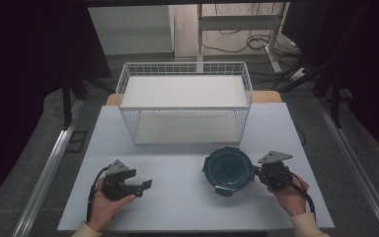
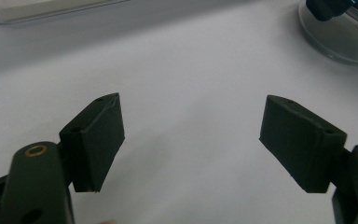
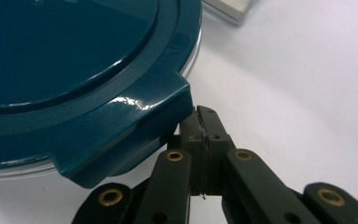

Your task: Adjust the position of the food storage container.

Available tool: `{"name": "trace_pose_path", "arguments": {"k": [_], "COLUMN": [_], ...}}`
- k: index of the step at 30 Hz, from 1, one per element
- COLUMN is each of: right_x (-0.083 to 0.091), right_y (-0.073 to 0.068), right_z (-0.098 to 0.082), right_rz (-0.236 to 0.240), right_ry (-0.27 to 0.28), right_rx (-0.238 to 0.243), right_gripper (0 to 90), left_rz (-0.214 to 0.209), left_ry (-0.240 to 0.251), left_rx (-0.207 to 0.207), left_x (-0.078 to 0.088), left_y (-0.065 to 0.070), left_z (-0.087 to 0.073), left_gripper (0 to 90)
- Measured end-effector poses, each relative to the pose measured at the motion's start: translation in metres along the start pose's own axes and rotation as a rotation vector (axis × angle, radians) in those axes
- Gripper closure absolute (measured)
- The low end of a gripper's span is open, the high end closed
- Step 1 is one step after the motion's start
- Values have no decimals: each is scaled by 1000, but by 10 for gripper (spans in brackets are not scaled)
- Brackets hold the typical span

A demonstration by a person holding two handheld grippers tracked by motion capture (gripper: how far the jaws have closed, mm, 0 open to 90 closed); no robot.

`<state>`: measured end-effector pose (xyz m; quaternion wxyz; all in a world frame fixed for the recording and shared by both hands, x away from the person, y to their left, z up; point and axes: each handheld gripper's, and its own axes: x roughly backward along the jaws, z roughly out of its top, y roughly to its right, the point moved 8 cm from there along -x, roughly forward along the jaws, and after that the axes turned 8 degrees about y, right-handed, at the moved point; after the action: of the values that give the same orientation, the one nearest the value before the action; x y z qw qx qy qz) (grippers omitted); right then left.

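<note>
The right gripper (image 3: 204, 133), jaws pressed together on nothing, sat against a latch tab of the teal-lidded container (image 1: 228, 169); the left gripper (image 2: 191, 140) rested wide open and empty on the table (image 1: 177, 197).

A flat, pale grey rectangular table (image 1: 177, 197) carries everything here, its top made of two panels that meet in a seam running across the middle. At the far side stands a white wire basket (image 1: 185, 104), long and rectangular, with open mesh walls and a pale floor. Nearer the person, toward the right, a round clear container with a dark teal plastic lid (image 1: 228, 170) sits on the tabletop, just in front of the basket's right end and apart from it.
</note>
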<state>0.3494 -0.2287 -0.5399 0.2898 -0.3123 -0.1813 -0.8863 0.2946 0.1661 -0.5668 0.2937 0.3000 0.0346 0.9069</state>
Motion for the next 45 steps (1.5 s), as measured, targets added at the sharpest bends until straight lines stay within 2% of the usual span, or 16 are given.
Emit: {"name": "trace_pose_path", "arguments": {"k": [17,22,28,34,45], "right_x": [-20,-27,-37,-49,-69], "right_y": [-29,-39,-55,-67,-97], "right_z": [16,22,30,36,43], "right_rz": [49,76,102,108,161], "right_ry": [6,7,10,-2,-12], "right_rx": [60,85,117,145,205], "right_gripper": [898,898,897,898,897], "left_rz": [3,5,7,8,4], "left_ry": [8,13,16,16,24], "left_rx": [6,6,9,10,13], "left_x": [2,2,4,4,6], "left_y": [-1,-1,-2,-2,-2], "left_z": [2,3,3,3,4], "left_gripper": [215,217,217,217,217]}}
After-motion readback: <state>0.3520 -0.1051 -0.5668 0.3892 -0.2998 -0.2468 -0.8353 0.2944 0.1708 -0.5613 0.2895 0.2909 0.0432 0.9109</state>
